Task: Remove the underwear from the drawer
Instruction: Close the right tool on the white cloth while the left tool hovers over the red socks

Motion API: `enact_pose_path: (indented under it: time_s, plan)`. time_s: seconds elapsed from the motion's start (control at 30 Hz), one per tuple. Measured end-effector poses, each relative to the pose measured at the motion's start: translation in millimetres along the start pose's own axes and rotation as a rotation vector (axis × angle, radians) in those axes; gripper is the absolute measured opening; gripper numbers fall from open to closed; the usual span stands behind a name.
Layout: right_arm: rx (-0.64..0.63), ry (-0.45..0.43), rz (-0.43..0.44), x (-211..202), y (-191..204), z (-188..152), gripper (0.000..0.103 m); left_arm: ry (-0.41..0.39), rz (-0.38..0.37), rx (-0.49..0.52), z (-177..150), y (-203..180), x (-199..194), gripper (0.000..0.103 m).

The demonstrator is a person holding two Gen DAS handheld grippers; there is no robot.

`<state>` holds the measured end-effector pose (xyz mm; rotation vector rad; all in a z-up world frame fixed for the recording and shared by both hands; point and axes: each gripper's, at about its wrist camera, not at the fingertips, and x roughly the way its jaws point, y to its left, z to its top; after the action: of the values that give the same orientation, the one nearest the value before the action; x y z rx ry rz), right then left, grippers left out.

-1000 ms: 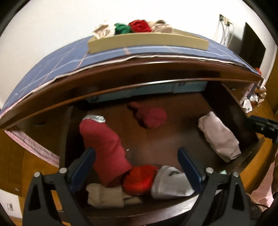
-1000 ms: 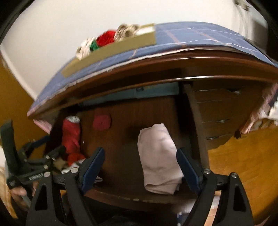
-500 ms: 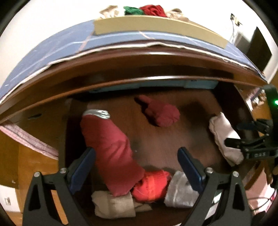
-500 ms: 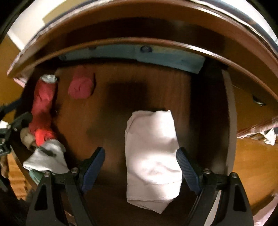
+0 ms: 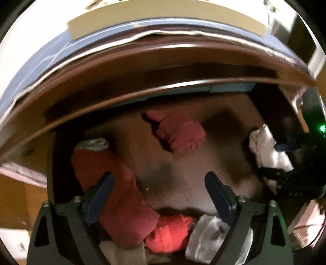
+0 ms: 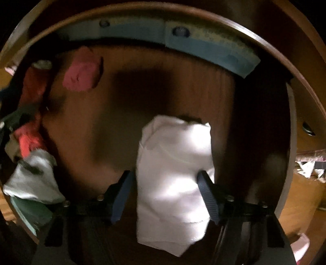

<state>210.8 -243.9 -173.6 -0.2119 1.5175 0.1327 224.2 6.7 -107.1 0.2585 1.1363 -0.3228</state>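
Reaching straight down into the open wooden drawer [image 6: 183, 85], the right tool [image 6: 166, 183] straddles a folded pale-pink underwear [image 6: 175, 169] lying toward the drawer's right side; its blue pads sit against either flank of the cloth, the jaws having just been closing around it, though blur leaves it unclear whether they press yet. The garment rests flat on the drawer floor.

Across the drawer, the left tool [image 5: 159, 193] hangs above the left front corner with its jaws spread wide, having just narrowed slightly, and nothing clamped between them. Beneath it lies a long dark-red roll [image 5: 114, 193] with a grey band at its far end, running toward a bright red bundle [image 5: 171, 234] and a white folded piece [image 5: 205, 238] near the front edge. A smaller crumpled maroon piece [image 5: 181, 132] sits alone near the back, well apart from the rest.

From the left wrist view, the right tool [image 5: 285, 161] appears at the far right, over the pale garment [image 5: 264, 150]. Above the drawer, the surface carries a blue cloth [image 5: 40, 67] and a beige cardboard tray [image 5: 167, 16].
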Motion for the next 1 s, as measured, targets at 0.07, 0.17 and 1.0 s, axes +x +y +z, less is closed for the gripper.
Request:
enact_pose_path:
  time_s: [0.07, 0.17, 1.0]
  plan:
    - [0.014, -0.025, -0.005, -7.6, -2.7, 0.3, 0.063, 0.003, -0.016, 0.018, -2.9, -2.4, -0.2, 0.091]
    - [-0.057, -0.170, -0.015, -35.1, 11.0, 6.8, 0.063, -0.004, -0.077, -0.035, -9.5, 9.1, -5.7, 0.092]
    - [-0.374, -0.036, 0.483, -34.6, 109.0, 27.2, 0.047, -0.054, -0.161, -0.243, -52.5, 87.2, -49.9, 0.089]
